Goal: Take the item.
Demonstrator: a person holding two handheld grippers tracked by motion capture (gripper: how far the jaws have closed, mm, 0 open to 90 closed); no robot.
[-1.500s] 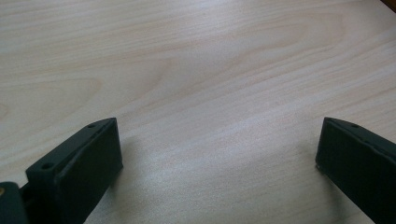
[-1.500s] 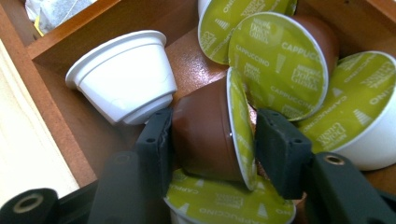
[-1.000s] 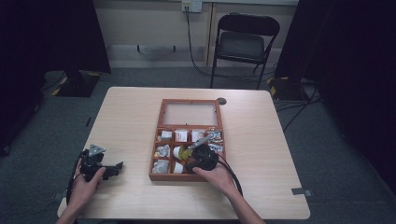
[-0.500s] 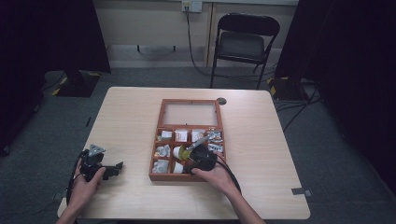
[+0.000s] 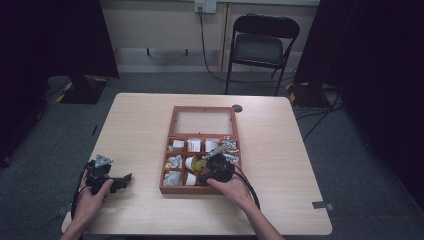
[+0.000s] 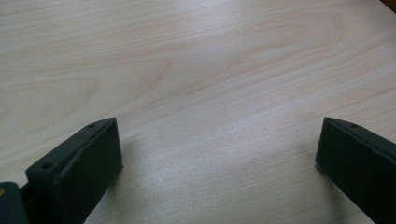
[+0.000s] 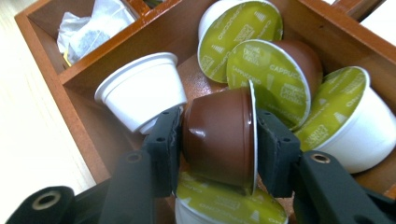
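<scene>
Wooden compartment box (image 5: pixel 204 150) sits near the middle of the pale wood table (image 5: pixel 300 165), its glass-paned lid (image 5: pixel 205 121) lying open and flat on the far side. Small packets and capsules occupy the compartments; individual items are too small to identify from the high view.

Right gripper (image 7: pixel 217 140) is down in one compartment of the box, at the box's near right part in the high view (image 5: pixel 216 167). Its jaws are closed part-way on a brown coffee capsule (image 7: pixel 219 135) — one pad against the capsule's base, the other against its green foil lid, the capsule lying on its side between them. Around it in the same compartment lie further capsules: a white capsule (image 7: pixel 140 88) on its side just beside the left jaw, three with green "cappuccino" foil lids (image 7: pixel 268 79) facing the camera behind and to the right, and another green-lidded one (image 7: pixel 229 205) underneath the held capsule. A neighbouring compartment holds clear-wrapped tea bags (image 7: pixel 91 28). The person's right hand (image 5: pixel 235 189) grips the tool from the near edge.

Left gripper (image 5: pixel 107 177) rests at the near left corner of the table, well apart from the box, held by the left hand (image 5: pixel 90 200). In the left gripper view (image 6: pixel 217 163) its jaws stand wide apart over bare tabletop — nothing between them.
</scene>
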